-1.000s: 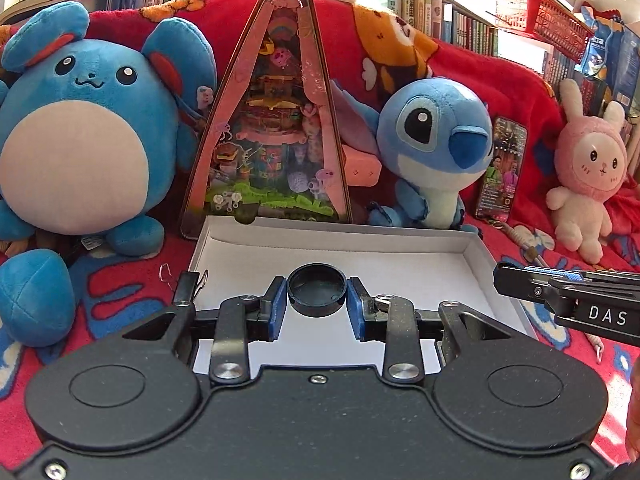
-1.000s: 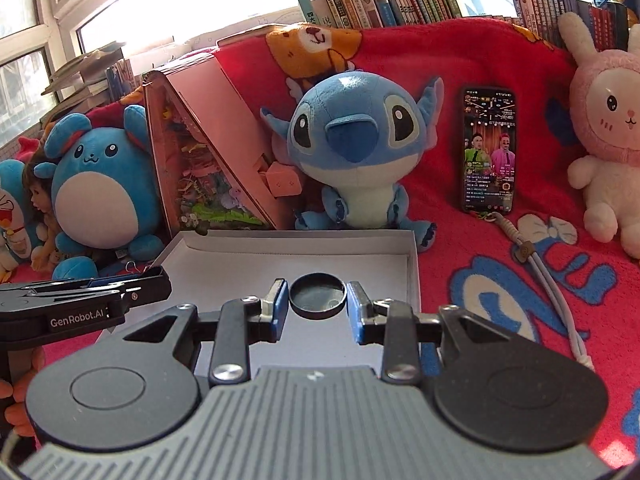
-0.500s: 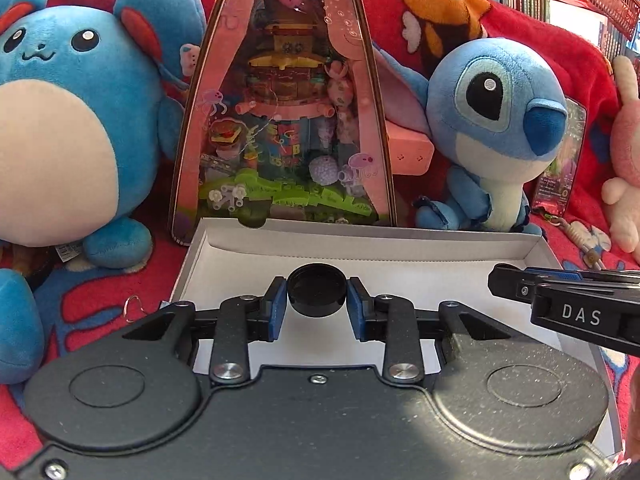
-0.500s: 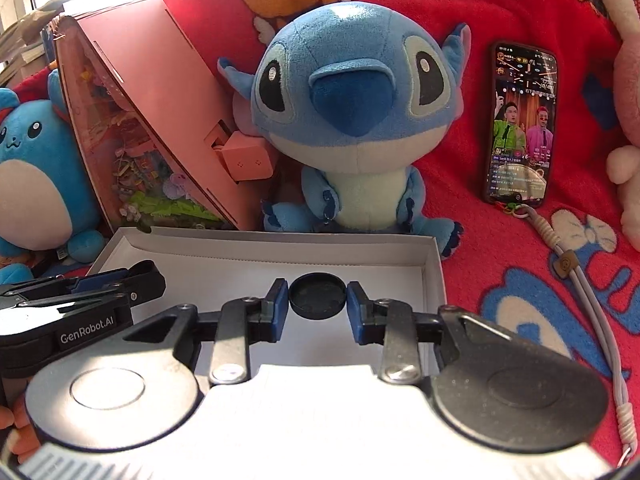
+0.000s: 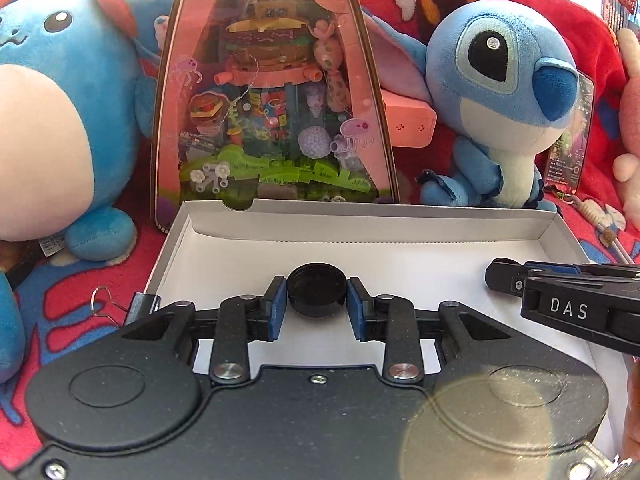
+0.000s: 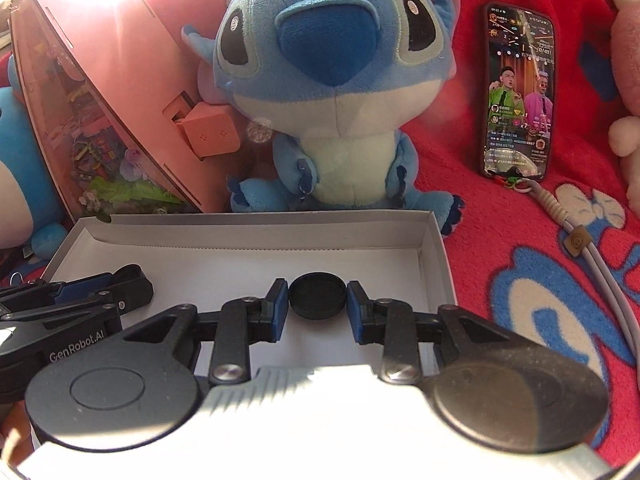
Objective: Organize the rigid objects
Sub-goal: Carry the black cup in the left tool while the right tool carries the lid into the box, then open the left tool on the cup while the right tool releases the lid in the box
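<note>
Change in view: both grippers are lowering toward the white box (image 5: 400,236); a second ago the shelves and window were filling the upper part of both views, and now the plush toys and the box's back wall are crowding the frame.

Left gripper (image 5: 317,304): its blue pads are clamped on a black round cap (image 5: 316,289), which is hanging over the box floor, left of middle.

Right gripper (image 6: 317,305): its pads are sitting on either side of a second black cap (image 6: 317,295); it is gripping this one as well, over the right half of the box (image 6: 256,232).

Grip over the last second: neither cap is shifting between its pads; both holds are staying as they were.

Box contents: the floor is showing bare white where it is visible; no other item is lying in it.

Surroundings: a blue Stitch plush (image 6: 320,92), a pink triangular toy case (image 5: 276,92) and a phone (image 6: 518,92) are standing behind the box on the red blanket (image 6: 500,216), apart from it.

Meaning for the task: the carry is likely ending and the placing is starting; both caps look about ready to be set down inside the box.

Next need: likely lowering until each cap is resting on the floor, then parting the pads.
</note>
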Demonstrator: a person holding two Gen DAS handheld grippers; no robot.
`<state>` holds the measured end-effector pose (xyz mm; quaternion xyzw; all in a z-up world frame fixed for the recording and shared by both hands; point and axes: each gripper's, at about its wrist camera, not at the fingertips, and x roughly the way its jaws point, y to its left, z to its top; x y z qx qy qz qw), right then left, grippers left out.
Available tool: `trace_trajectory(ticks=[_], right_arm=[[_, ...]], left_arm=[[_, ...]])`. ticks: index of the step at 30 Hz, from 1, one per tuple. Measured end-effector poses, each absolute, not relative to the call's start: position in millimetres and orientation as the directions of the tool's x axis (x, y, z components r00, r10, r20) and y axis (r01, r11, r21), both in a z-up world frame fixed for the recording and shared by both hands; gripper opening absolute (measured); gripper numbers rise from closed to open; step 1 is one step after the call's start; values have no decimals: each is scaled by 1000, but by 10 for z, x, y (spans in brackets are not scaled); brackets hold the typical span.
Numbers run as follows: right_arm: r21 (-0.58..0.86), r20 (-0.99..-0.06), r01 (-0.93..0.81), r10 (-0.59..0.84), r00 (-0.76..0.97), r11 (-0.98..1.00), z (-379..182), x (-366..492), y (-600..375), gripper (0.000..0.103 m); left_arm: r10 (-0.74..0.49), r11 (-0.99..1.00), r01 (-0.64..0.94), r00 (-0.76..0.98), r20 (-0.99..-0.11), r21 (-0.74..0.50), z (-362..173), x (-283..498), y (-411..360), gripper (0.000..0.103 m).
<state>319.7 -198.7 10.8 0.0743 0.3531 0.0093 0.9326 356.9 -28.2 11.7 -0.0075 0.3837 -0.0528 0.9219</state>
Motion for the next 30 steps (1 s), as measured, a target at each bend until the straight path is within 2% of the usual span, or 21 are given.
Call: trace_trajectory(ticks=[13, 16, 23, 30], right_arm=[[116, -665, 26, 58, 744, 993, 102, 3211, -1946, 37], [120, -663, 25, 61, 746, 992, 107, 3201, -1949, 40], [117, -652, 12, 67, 756, 993, 172, 3132, -1967, 55], [92, -617, -18, 71, 784, 996, 332, 2915, -2007, 59]], left_arm=[[-94, 995, 79, 696, -712, -54, 121, 3584, -283, 31], [-85, 996, 74, 695, -714, -46, 127, 3577, -293, 32], [-65, 997, 69, 716, -695, -23, 252, 3502, -325, 51], [-74, 996, 86, 744, -664, -14, 507, 3239, -274, 67]])
